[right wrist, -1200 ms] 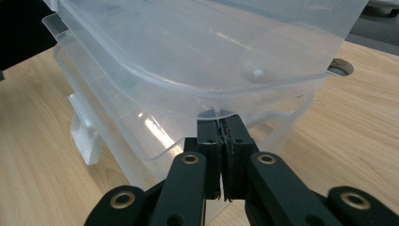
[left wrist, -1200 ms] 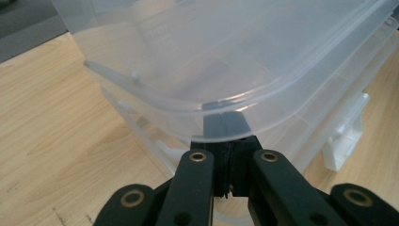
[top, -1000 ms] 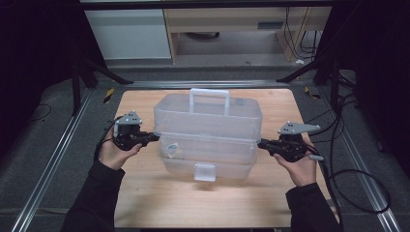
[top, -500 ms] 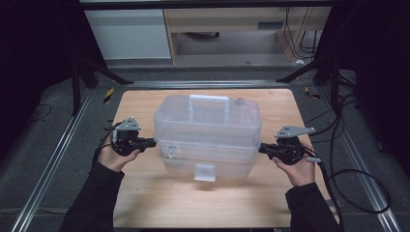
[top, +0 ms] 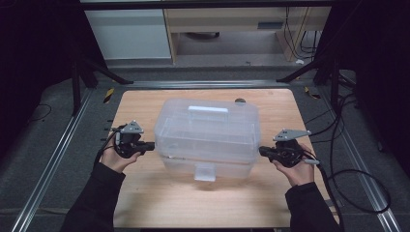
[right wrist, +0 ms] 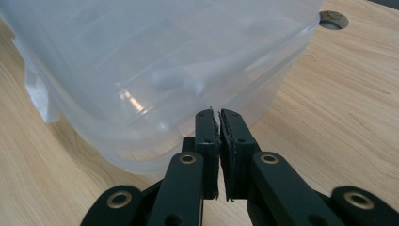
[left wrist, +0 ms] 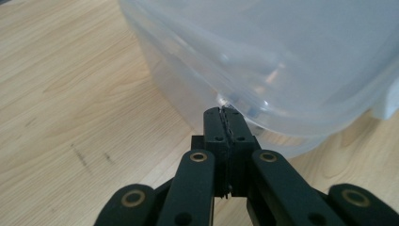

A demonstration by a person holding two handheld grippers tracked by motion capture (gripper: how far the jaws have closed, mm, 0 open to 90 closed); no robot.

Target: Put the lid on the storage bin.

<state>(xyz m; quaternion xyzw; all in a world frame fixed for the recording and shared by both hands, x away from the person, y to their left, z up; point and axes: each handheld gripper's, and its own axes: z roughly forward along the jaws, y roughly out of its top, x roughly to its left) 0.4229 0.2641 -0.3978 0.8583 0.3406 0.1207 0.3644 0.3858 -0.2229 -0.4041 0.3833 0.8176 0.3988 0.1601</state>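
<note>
Black sleeves come up from the bottom edge of the high view, each hand holding a gripper against one end of the clear plastic box [top: 207, 137]. At centre left, the left gripper [top: 150, 144] meets the box's left end; in the left gripper view its jaws are pressed together with no gap, their tips touching the box wall just under the rim. At centre right, the right gripper [top: 262, 151] meets the right end; in the right gripper view its jaws stand nearly together, a thin slit between them, tips at the box's lower edge. Whether either pinches any plastic cannot be told.

No brand, label or writing can be read on the box or the grippers.

Mid-frame, the box sits on the wooden table [top: 145, 203], lid on, a white handle [top: 208, 110] on top and a white latch [top: 204, 172] on its near side. A round metal grommet [top: 240, 101] sits in the tabletop just beyond it. Aluminium rails [top: 58, 154] flank the table over grey floor, cables [top: 355, 181] looping at right. At the top of the frame stand a white cabinet [top: 128, 31] and a pale wooden desk [top: 232, 21].
</note>
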